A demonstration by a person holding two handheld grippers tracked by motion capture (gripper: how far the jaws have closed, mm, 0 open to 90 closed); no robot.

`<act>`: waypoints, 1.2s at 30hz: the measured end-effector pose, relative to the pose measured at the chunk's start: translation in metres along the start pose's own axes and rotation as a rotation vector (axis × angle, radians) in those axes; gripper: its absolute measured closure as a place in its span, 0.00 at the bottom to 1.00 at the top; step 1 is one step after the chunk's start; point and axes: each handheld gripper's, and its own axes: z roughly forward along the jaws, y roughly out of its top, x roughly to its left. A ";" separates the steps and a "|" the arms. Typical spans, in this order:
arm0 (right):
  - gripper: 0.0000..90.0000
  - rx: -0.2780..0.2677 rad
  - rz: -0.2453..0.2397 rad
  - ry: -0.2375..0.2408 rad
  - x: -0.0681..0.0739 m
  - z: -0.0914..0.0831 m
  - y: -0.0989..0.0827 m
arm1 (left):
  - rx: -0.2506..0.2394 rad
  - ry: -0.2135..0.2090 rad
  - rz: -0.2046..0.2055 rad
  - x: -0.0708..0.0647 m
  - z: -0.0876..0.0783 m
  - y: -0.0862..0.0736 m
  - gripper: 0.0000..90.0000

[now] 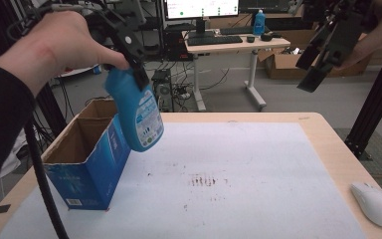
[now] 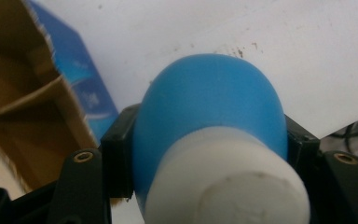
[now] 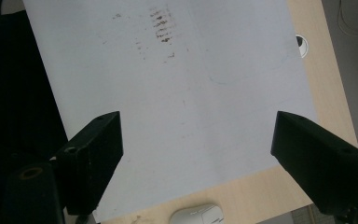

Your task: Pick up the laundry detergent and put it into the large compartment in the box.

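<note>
Above table's left side: left gripper point(image 1: 138, 74) pinching blue bottle point(image 1: 138, 112) by neck, bottle hanging tilted beside open cardboard box point(image 1: 87, 164). Right gripper point(image 1: 323, 55) aloft, jaws spread, empty. Step judged: carrying bottle. Next move likely calls for lowering it upright.

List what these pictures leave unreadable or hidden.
- Blue bottle: label print too small in the high view; in the left gripper view its white cap blocks the body.
- Cardboard box: floor of its compartments hidden by its walls, high view.
- White mouse: cut off by the bottom edge, right gripper view.
- Left claw: partly behind the hand.
</note>
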 end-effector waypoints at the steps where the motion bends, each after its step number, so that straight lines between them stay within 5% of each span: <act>1: 0.19 -0.001 -0.001 0.001 0.000 0.000 0.000 | -0.007 -0.002 -0.039 0.008 -0.006 -0.002 0.42; 15: 0.19 -0.008 -0.003 -0.003 0.000 -0.002 -0.001 | -0.043 0.081 -0.186 0.057 -0.045 -0.027 0.42; 29: 0.19 -0.007 0.009 -0.006 0.000 -0.004 -0.003 | -0.014 0.187 -0.301 0.091 -0.032 -0.041 0.42; 36: 0.19 -0.003 0.009 -0.004 0.000 -0.002 -0.002 | 0.014 0.181 -0.333 0.100 -0.010 -0.041 0.42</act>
